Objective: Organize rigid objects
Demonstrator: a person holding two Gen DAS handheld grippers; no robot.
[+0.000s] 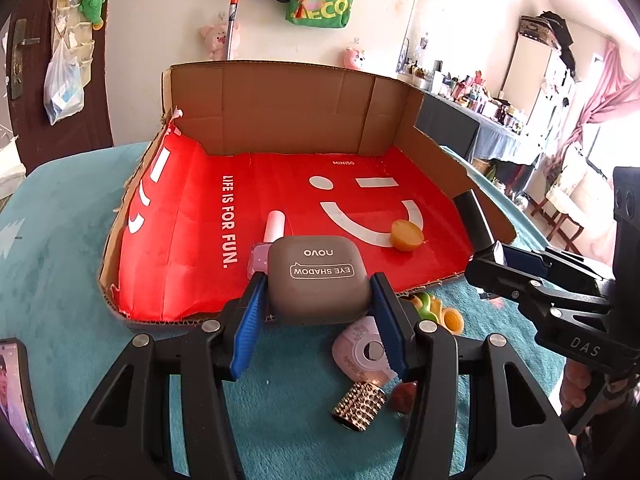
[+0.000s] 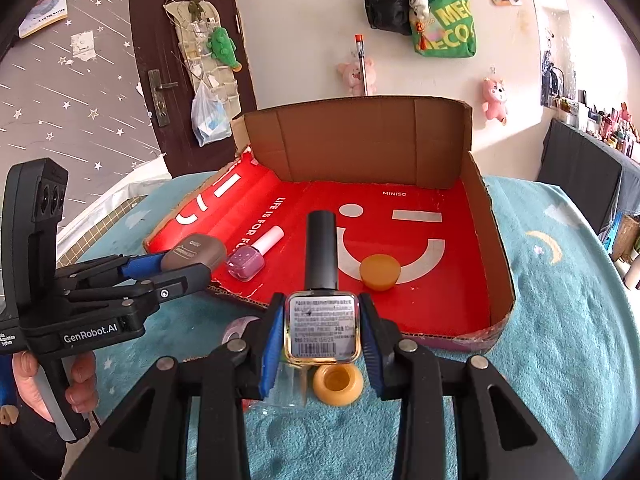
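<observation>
My left gripper (image 1: 318,286) is shut on a grey-brown eye shadow case (image 1: 318,280), held just over the near edge of the cardboard tray (image 1: 276,112) with its red liner. In the right wrist view my right gripper (image 2: 320,330) is shut on a square nail polish bottle (image 2: 321,326) with a tall black cap, also at the tray's near edge. Inside the tray lie a pink nail polish bottle (image 2: 251,258) with a white cap and a small orange round piece (image 2: 380,272). The left gripper (image 2: 182,266) and its eye shadow case (image 2: 194,256) show at the left in that view.
On the teal cloth in front of the tray lie a pink tape roll (image 1: 366,350), a studded gold cylinder (image 1: 360,406), a green and orange toy (image 1: 438,312) and an orange ring (image 2: 338,384). A phone (image 1: 16,396) sits at the left edge. A hand (image 2: 52,380) holds the left gripper's handle.
</observation>
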